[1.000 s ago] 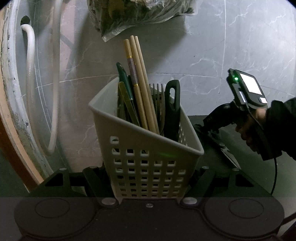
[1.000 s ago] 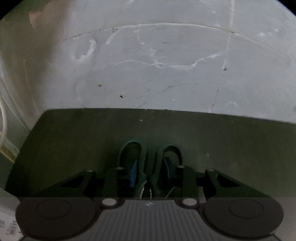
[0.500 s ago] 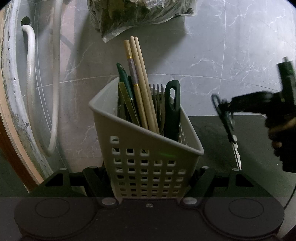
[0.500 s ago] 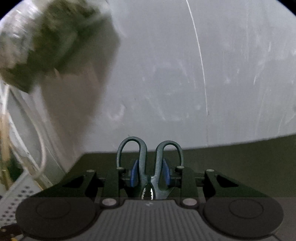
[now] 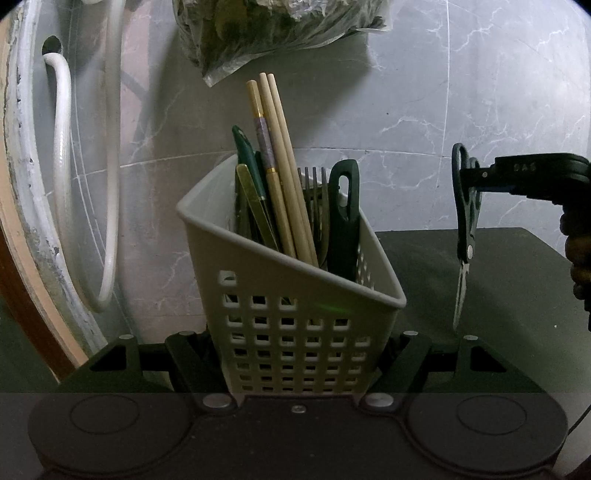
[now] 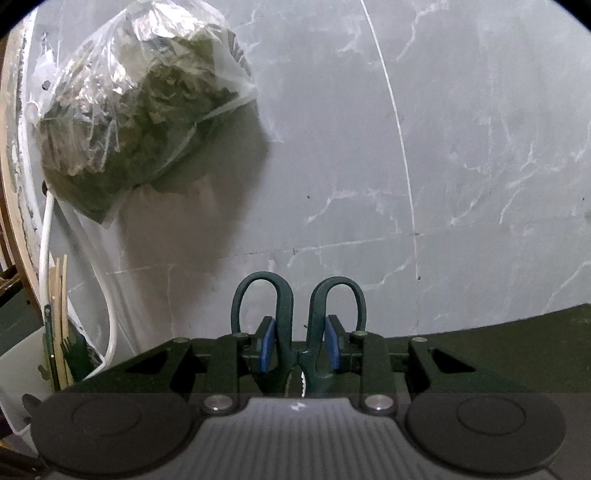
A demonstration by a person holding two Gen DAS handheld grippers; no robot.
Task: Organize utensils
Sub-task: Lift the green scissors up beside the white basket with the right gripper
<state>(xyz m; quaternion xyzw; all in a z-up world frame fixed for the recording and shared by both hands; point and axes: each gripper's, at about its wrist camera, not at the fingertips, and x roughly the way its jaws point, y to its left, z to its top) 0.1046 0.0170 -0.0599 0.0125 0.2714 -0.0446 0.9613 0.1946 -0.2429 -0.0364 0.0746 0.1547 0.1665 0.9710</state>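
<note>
Behind the basket (image 5: 295, 317), a grey marble-patterned wall (image 5: 406, 92) fills most of the left wrist view, and a dark table (image 5: 498, 280) stretches away to the basket's right. Above the basket, a clear bag of dried greens (image 5: 273, 29) hangs against the wall, and white hoses (image 5: 62, 155) loop down to the basket's left.

The basket itself is pale plastic with square holes, tilted, and the left gripper (image 5: 295, 354) is clamped on its lower sides, one finger pressing each side. Inside the basket stand wooden chopsticks (image 5: 280, 166), a fork (image 5: 314, 192), a dark slotted handle (image 5: 345, 214) and green-handled pieces (image 5: 245, 155).

To the right of the basket and well apart from it, the right gripper (image 5: 469, 175) holds a pair of dark scissors (image 5: 465, 229) above the table, blades hanging down. In the right wrist view, its blue pads (image 6: 267, 343) are partly closed and press on the scissors' handles just below the two loops, which point toward the wall. A person's fingers (image 5: 578, 258) wrap the right gripper's grip at the frame edge.
</note>
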